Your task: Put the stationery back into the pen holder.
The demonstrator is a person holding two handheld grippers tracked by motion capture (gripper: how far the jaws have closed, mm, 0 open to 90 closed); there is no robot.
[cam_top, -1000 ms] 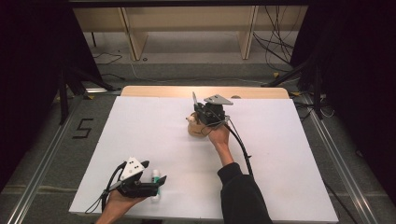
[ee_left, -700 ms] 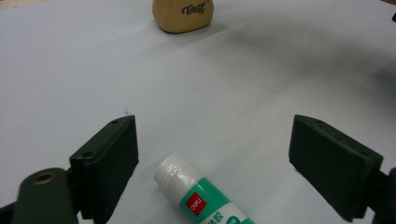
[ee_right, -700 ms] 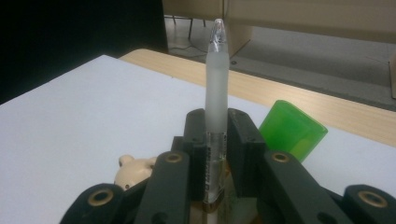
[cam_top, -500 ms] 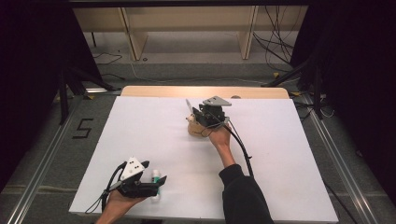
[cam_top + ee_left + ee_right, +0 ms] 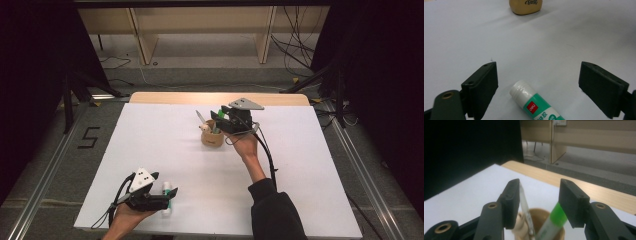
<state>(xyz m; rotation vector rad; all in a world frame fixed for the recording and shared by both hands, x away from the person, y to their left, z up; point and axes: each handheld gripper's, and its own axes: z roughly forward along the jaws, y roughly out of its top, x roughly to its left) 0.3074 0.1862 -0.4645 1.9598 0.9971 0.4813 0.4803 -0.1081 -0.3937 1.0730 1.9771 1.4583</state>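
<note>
We count one cup [image 5: 213, 139] at centre frame, three items standing in it, and one glue stick [image 5: 167, 197] at lower left; the left gripper [image 5: 537, 82] gapes wide around the stick, untouched; the right gripper [image 5: 539, 202], above the cup, has just been opening, holding nothing; its view reveals a green marker [image 5: 554, 220].

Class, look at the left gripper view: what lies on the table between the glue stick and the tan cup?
Nothing: from the glue stick to the cup runs bare white table. The high view shows the same.
</note>
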